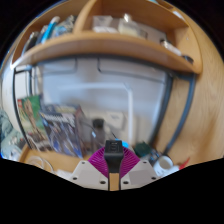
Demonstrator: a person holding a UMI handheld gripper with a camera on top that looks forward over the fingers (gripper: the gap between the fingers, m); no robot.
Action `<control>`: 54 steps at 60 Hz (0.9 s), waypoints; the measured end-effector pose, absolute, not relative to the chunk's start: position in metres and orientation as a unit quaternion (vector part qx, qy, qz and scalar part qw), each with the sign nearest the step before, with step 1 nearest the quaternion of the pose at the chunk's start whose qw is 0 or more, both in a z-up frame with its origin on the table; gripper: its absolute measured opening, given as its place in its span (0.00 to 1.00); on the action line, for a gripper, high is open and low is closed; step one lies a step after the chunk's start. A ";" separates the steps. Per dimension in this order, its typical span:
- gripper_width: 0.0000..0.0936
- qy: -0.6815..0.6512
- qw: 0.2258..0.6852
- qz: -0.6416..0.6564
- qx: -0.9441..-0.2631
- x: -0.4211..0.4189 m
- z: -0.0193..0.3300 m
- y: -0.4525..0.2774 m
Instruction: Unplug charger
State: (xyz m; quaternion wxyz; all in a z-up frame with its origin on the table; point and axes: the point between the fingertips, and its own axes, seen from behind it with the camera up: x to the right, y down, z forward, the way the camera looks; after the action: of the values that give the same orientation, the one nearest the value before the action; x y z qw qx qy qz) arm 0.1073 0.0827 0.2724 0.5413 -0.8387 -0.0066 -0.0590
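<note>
gripper (113,160) fingers closed narrow on the black charger (114,150), pinched between the magenta pads (100,158), with the cluttered wooden desk (70,160) and shelf (100,48) beyond. looks like the pull-out step; next move calls for a straight, firm pull away from the socket, which isn't visible.

A charger (113,150) sits between the claw (113,160) fingers on the counter (60,160), clutter (50,120) beyond at left, a shelf (100,48) above.

Tongs (113,160) seen from behind, level and pointing forward; magenta pads (101,158) close together, pressing a small black object from both sides.
</note>
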 end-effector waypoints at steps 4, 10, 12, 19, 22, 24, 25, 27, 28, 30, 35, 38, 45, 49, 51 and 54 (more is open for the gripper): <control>0.12 0.008 0.474 -0.069 -0.878 0.149 0.223 0.062; 0.12 0.034 0.383 -0.038 -0.923 0.191 0.144 0.021; 0.12 0.044 0.359 -0.034 -0.932 0.204 0.124 0.012; 0.12 0.041 0.277 -0.037 -0.959 0.245 0.065 -0.019; 0.12 0.031 0.248 -0.032 -0.968 0.255 0.044 -0.027; 0.12 0.023 0.236 -0.029 -0.971 0.260 0.033 -0.028; 0.12 0.020 0.232 -0.029 -0.972 0.263 0.028 -0.029; 0.12 0.012 0.222 -0.031 -0.974 0.268 0.019 -0.030; 0.12 0.005 0.216 -0.030 -0.976 0.272 0.015 -0.031; 0.13 -0.003 0.206 -0.031 -0.978 0.275 0.007 -0.032; 0.16 -0.020 0.179 -0.024 -0.983 0.277 -0.011 -0.036; 0.19 -0.032 0.164 -0.013 -0.986 0.274 -0.020 -0.039; 0.24 -0.046 0.181 -0.008 -0.982 0.273 -0.019 -0.029; 0.30 -0.047 0.187 -0.016 -0.981 0.276 -0.019 -0.026; 0.31 -0.048 0.191 -0.017 -0.980 0.276 -0.018 -0.024; 0.34 -0.050 0.198 -0.020 -0.979 0.277 -0.017 -0.021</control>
State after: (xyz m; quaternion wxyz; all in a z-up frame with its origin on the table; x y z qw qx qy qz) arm 0.2767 -0.0213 -0.0170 0.1980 -0.9787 -0.0497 -0.0202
